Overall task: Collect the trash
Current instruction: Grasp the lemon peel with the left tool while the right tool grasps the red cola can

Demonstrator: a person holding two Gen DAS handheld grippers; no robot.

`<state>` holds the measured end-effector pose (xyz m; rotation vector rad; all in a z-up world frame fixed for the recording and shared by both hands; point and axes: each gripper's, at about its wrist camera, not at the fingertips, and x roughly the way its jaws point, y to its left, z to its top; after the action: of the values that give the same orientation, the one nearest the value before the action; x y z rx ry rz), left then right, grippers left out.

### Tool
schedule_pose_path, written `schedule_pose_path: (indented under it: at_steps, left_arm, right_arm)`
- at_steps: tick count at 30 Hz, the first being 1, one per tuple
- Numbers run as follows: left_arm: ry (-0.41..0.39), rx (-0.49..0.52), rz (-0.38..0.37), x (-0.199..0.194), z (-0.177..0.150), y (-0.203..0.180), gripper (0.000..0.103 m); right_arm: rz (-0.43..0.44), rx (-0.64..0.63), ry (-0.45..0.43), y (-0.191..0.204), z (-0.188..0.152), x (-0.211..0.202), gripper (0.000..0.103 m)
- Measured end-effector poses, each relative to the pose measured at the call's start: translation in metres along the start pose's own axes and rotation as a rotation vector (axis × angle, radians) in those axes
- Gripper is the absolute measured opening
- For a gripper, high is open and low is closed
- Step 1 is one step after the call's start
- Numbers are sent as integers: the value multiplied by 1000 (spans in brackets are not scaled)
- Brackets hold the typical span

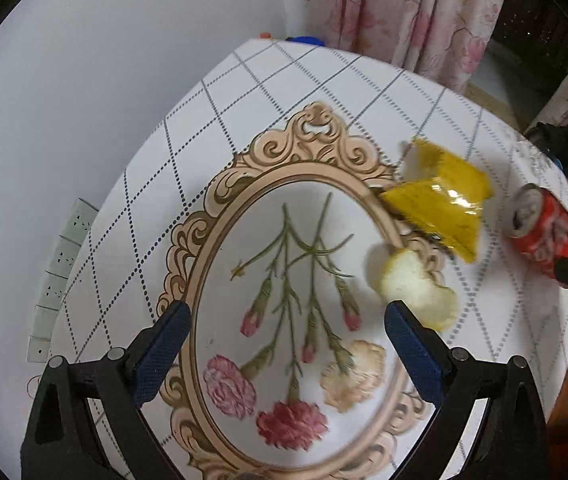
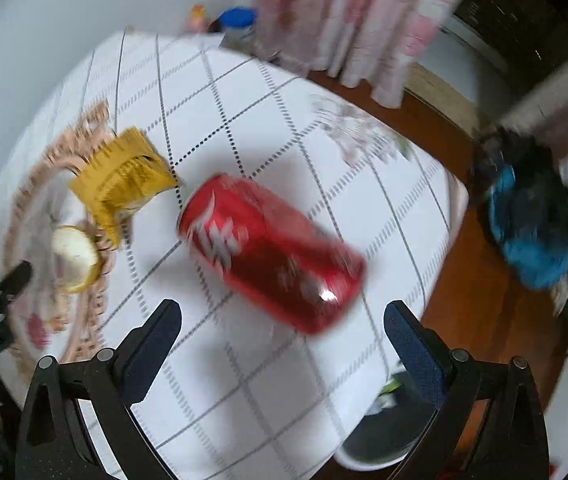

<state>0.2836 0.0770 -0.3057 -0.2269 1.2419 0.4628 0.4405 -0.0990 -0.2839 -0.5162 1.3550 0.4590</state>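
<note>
Red can [image 2: 272, 252] is seen lying on the bench [image 2: 244, 380] beside a yellow wrapper [image 2: 124, 178] and peel [image 2: 74, 254], both grippers' fingers [image 1: 168, 340] [image 2: 412, 352] spread, empty.

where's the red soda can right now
The red soda can lies on its side on the checked tablecloth, just ahead of the open right gripper, with the yellow wrapper to its left.

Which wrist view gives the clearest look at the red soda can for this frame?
The right wrist view: the red soda can lies on its side, whole and central, ahead of the open right gripper, though motion-blurred. The left wrist view is sharper but shows it only at the right edge, top end facing the camera, far end partly hidden.
</note>
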Motion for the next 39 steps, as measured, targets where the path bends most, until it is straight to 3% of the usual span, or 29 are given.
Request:
schedule_pose_path:
  at_steps: [4, 6, 12, 16, 20, 24, 25, 30, 36, 38, 39]
  left_arm:
    - [9, 8, -41, 11, 4, 1, 99]
    - [-4, 16, -86, 7, 2, 2, 99]
    - [-23, 111, -172, 6, -6, -18, 99]
    - [-14, 202, -216, 7, -7, -39, 99]
    - [22, 308, -217, 18, -6, -57, 98]
    - [3, 358, -205, 24, -6, -66, 97]
    - [-11, 362, -202, 24, -6, -66, 84]
    - [-61, 360, -210, 18, -5, -69, 49]
    - [-84, 368, -210, 10, 2, -66, 34]
    - [-91, 376, -197, 9, 0, -64, 32]
    - [-94, 378, -191, 9, 0, -63, 31]
  right_arm:
    - [-30, -45, 35, 1, 19, 22, 102]
    - [22, -12, 47, -6, 27, 29, 96]
    - [102, 127, 35, -30, 30, 38, 91]
    - [167, 279, 35, -56, 13, 37, 87]
    - [152, 342, 61, -65, -10, 36, 86]
    - [176, 370, 100, -68, -37, 35, 85]
    - [184, 372, 108, -68, -41, 35, 85]
    - [183, 327, 98, -66, -39, 38, 86]
    - [130, 282, 61, -55, -22, 47, 85]
    - [114, 278, 53, -49, -20, 50, 71]
    - [105, 282, 44, -48, -20, 49, 70]
